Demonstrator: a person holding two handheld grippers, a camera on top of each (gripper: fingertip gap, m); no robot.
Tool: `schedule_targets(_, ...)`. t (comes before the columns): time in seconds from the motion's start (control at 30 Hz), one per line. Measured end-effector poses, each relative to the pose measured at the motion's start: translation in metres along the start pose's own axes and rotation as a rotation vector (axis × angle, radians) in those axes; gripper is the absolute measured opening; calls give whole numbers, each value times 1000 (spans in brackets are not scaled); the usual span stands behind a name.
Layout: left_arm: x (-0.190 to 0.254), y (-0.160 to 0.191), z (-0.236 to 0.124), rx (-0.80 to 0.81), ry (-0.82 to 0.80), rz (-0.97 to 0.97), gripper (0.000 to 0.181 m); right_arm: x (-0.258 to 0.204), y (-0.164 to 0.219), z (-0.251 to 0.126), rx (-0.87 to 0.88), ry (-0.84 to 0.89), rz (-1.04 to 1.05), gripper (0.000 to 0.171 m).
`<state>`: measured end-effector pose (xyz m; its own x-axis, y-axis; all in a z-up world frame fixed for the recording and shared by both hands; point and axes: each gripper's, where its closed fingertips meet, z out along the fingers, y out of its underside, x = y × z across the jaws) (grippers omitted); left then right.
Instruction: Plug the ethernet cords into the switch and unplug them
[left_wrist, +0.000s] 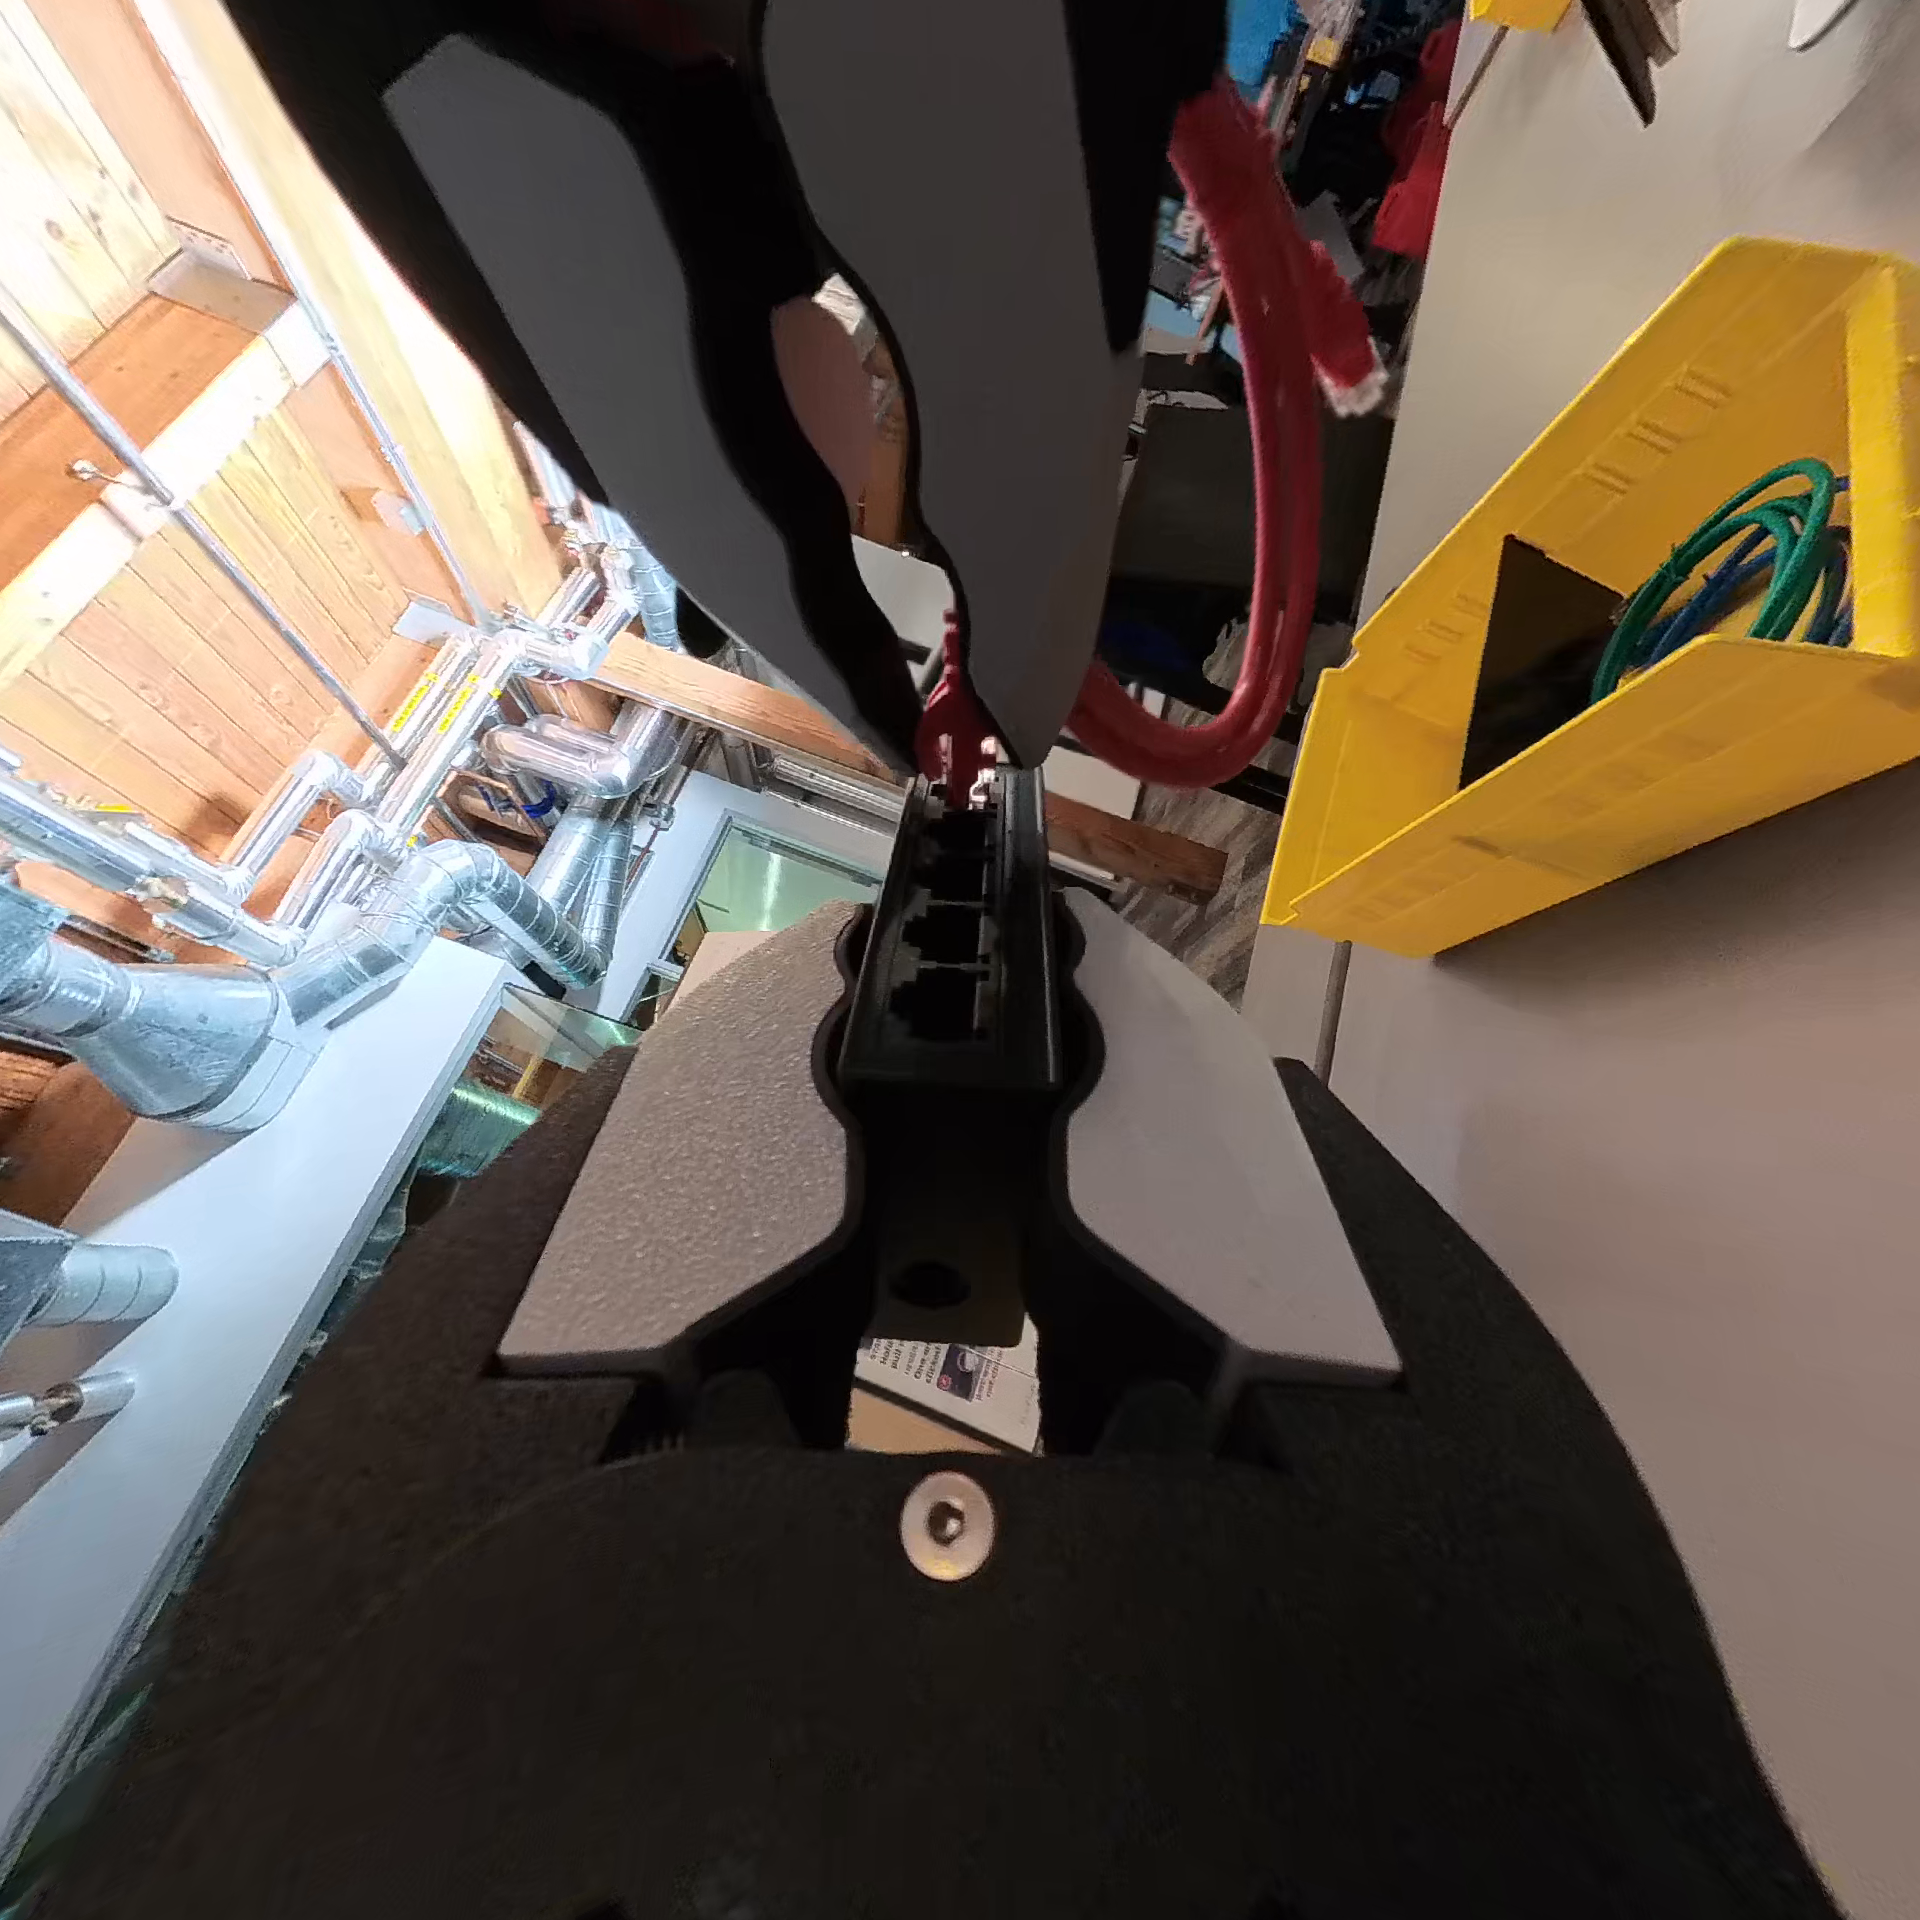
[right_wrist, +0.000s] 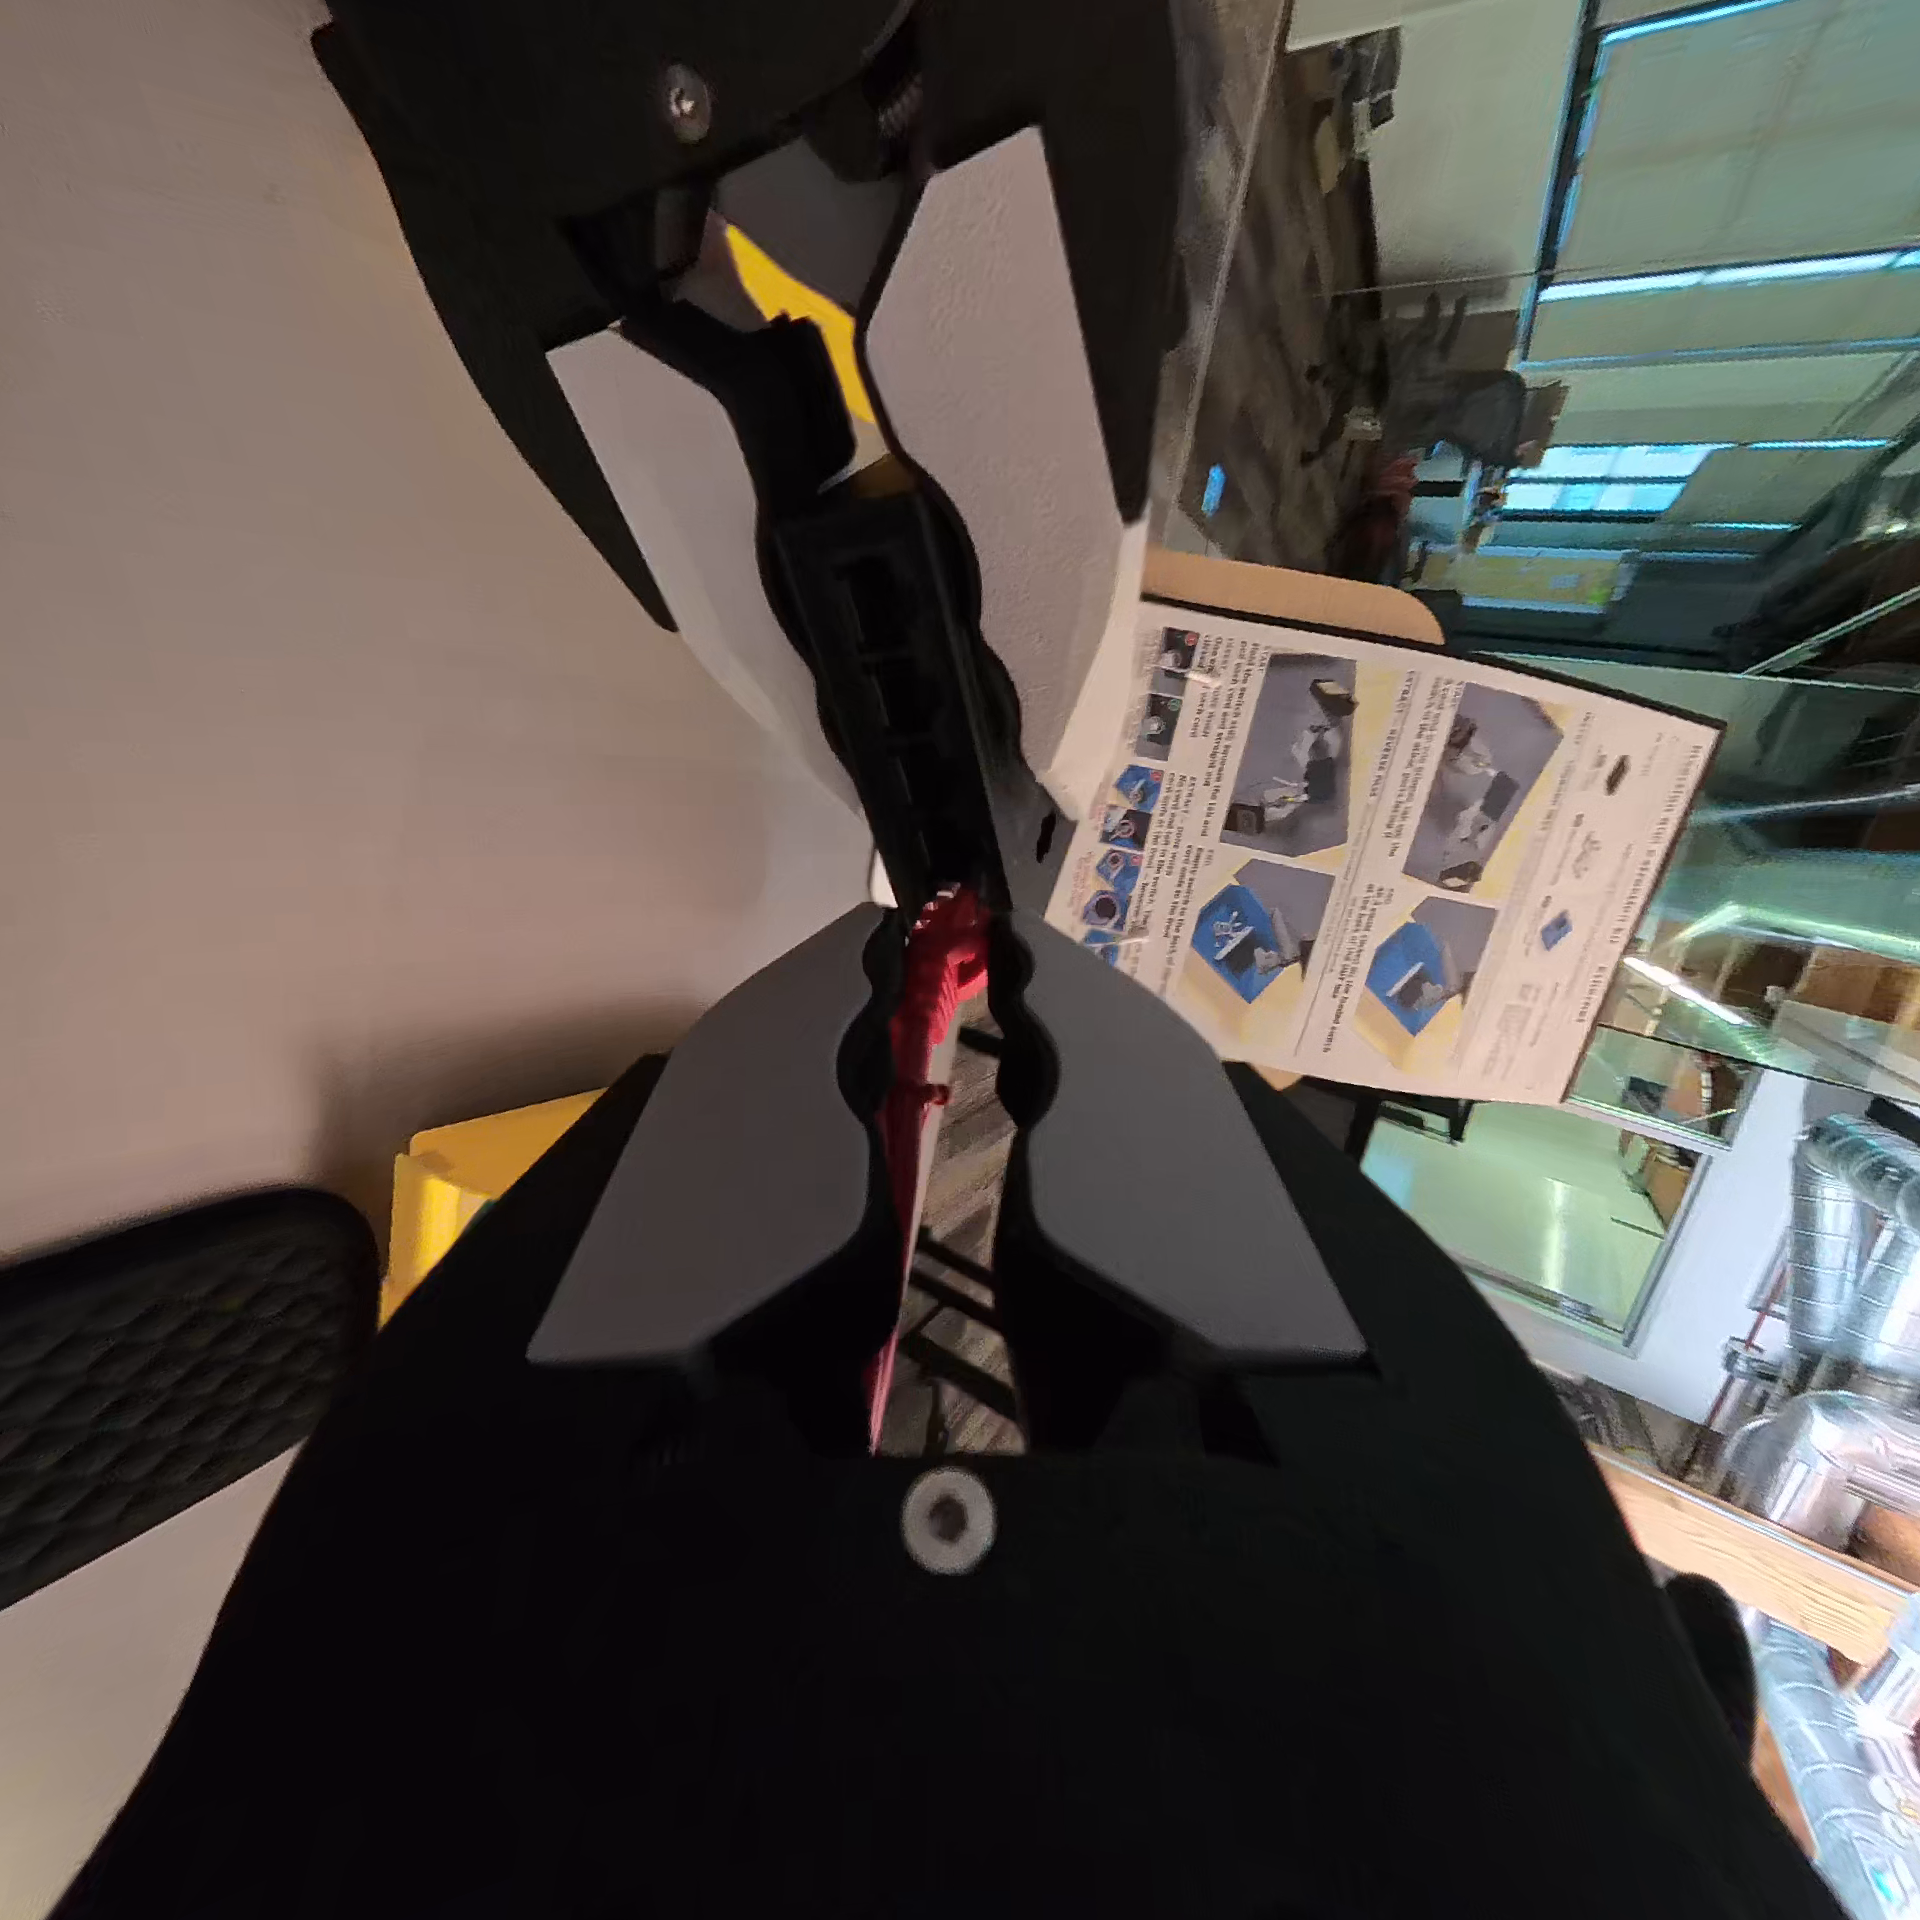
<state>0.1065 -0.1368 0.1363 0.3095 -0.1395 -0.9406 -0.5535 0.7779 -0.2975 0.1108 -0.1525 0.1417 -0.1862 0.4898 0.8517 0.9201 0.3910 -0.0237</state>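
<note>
- Clearly the left tool (left_wrist: 951, 997) is clamped on the black switch (left_wrist: 951, 935), its two grey fingers pressed against the long sides of the casing, port row facing the camera.
- Opposite it, the right tool (right_wrist: 940, 977) is closed narrowly on the red plug (right_wrist: 951, 930) of the red ethernet cord (left_wrist: 1262, 582), right at the boot behind the connector.
- That plug sits at the far end port of the switch in the left wrist view; whether it is fully seated or just at the mouth I cannot tell.
- Behind the right tool the rest of the cord hangs in a bundled loop, with its free connector (left_wrist: 1356, 379) dangling loose.
- At the right, a yellow bin (left_wrist: 1621, 613) on the pale worktop (left_wrist: 1662, 1247) holds coiled green and blue cords (left_wrist: 1756, 561).
- To the right in the right wrist view, an instruction sheet (right_wrist: 1351, 873) stands propped up.
- Handling, as a judgement: the switch looks light and rigid, so a firm side grip should keep it from twisting when the plug is pushed or pulled.
- The cord is soft and floppy, so holding it anywhere but the stiff boot would give no control.
- The plug's thin latch tab is likely the fragile part; it probably needs pressing before pulling out, and a straight pull along the port axis seems safest.
</note>
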Motion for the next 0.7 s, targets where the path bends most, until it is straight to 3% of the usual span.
schedule_targets(0.43, 20, 12, 12, -19, 85, -3, 31, -12, 16, 16, -37, -124, 28, 17)
schedule_targets(0.7, 26, 28, 23, -88, 100, -62, 32, -11, 27, 34, -43, -106, 43, 17)
